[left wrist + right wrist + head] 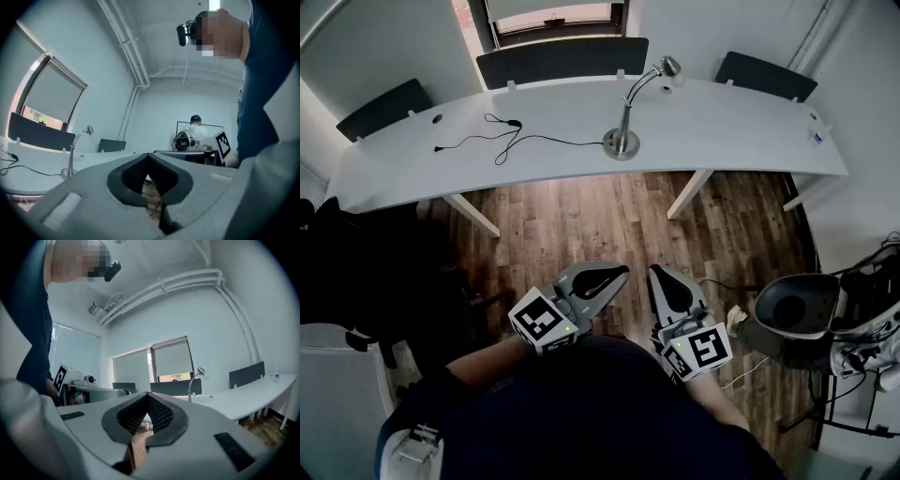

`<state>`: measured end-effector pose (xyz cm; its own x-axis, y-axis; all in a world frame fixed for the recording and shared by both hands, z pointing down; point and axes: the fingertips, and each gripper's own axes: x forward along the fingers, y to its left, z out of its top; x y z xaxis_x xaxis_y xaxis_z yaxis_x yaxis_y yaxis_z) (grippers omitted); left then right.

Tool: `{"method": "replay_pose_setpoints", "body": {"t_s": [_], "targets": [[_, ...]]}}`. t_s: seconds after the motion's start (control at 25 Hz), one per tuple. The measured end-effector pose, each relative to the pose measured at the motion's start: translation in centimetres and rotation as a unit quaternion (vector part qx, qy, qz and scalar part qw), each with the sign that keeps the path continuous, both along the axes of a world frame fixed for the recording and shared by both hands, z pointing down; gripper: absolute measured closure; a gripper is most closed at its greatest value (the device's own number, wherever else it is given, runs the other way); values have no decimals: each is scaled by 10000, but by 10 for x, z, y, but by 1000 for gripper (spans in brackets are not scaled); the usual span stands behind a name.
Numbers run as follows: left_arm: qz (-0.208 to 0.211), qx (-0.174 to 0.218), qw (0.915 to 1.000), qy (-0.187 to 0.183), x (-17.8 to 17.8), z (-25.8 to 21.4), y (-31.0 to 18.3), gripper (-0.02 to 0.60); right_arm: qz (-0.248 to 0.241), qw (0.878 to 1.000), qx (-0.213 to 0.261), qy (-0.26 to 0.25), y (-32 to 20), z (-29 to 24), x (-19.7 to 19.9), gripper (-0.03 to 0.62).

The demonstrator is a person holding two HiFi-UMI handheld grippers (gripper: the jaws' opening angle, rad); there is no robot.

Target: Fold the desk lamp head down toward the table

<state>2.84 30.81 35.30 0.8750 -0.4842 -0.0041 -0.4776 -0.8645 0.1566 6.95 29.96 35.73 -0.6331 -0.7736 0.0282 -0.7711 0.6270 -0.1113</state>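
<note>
A silver desk lamp [626,120] stands on the long white table [750,141], its gooseneck arched up and its head [669,67] raised at the top right. The lamp [73,152] shows small in the left gripper view, and the lamp [193,382] is also far off in the right gripper view. My left gripper [622,272] and right gripper [657,272] are held close to my body over the wood floor, far short of the table. Both are shut with nothing between the jaws.
A black cable [502,139] lies on the table left of the lamp. Dark chairs [562,60] stand behind the table. A machine with cables [825,314] sits at the right on the wood floor [609,220]. Another person [199,131] sits in the background.
</note>
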Motion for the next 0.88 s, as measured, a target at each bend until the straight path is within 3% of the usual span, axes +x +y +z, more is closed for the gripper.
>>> {"method": "replay_pose_setpoints", "body": {"t_s": [0.48, 0.88], "targets": [[-279, 37, 9996, 31, 38, 4, -5, 577, -338, 9994, -22, -44, -3, 14, 33, 585], [-548, 53, 9985, -18, 40, 16, -37, 577, -477, 9988, -130, 56, -30, 30, 46, 583]]}}
